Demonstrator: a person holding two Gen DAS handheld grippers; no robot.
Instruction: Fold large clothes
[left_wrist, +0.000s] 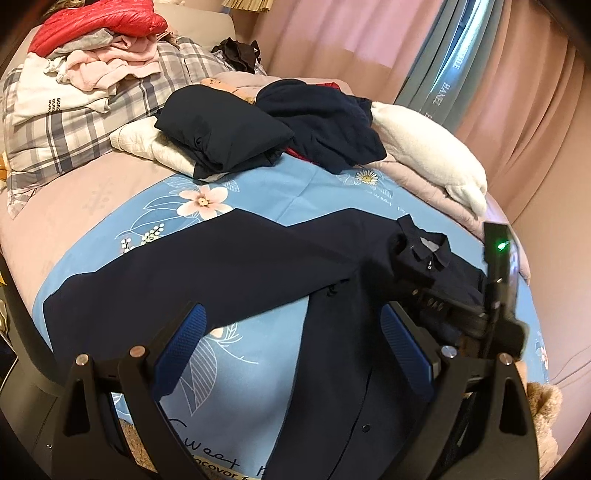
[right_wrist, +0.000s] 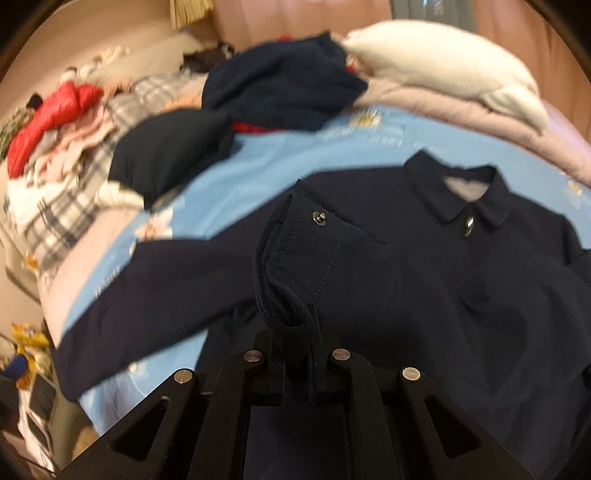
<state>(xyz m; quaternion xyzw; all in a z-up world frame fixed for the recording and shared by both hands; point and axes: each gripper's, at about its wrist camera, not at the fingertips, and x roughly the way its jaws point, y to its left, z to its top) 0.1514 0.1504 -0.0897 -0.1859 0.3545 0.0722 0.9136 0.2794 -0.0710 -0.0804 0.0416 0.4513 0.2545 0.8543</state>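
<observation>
A dark navy collared shirt (left_wrist: 258, 258) lies spread on a light blue floral sheet (left_wrist: 258, 354) on the bed, one long sleeve stretched to the left. My left gripper (left_wrist: 291, 339) is open and empty, its blue pads (left_wrist: 181, 343) above the sheet and the shirt's body. My right gripper (right_wrist: 295, 332) is shut on the cuff of the other sleeve (right_wrist: 291, 258), lifted and carried over the shirt's chest; a snap button shows on the cuff. The collar (right_wrist: 465, 195) lies ahead to the right. The right gripper also shows in the left wrist view (left_wrist: 443, 302).
Folded dark clothes (left_wrist: 221, 136) and a crumpled navy garment (left_wrist: 325, 122) lie behind the shirt. A white pillow (left_wrist: 436, 155) lies at the right, a plaid pillow with a pile of red and pink clothes (left_wrist: 92, 48) at the far left. Pink curtains (left_wrist: 369, 37) hang behind.
</observation>
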